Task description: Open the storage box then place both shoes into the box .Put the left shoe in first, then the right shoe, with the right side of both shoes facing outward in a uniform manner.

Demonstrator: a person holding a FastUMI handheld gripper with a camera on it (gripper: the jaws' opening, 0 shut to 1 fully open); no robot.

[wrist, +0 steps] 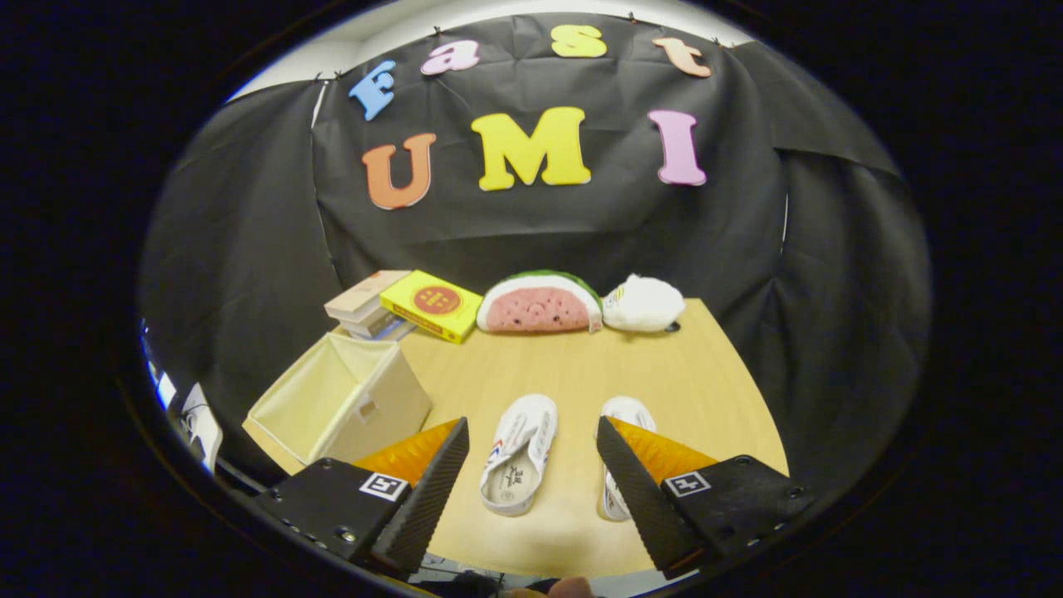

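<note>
The gripper (531, 432) is hanging wide open above the left shoe (519, 453); the right shoe (624, 415) is lying beside it, near the open box (340, 403).

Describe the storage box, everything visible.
The storage box is a cream, fabric-looking cube, open at the top, with its hollow inside showing. It has a small pull tab on the side facing the shoes. It sits tilted at the wooden table's edge, beside the stacked books, just beyond one finger of the open hand-held gripper.
</note>
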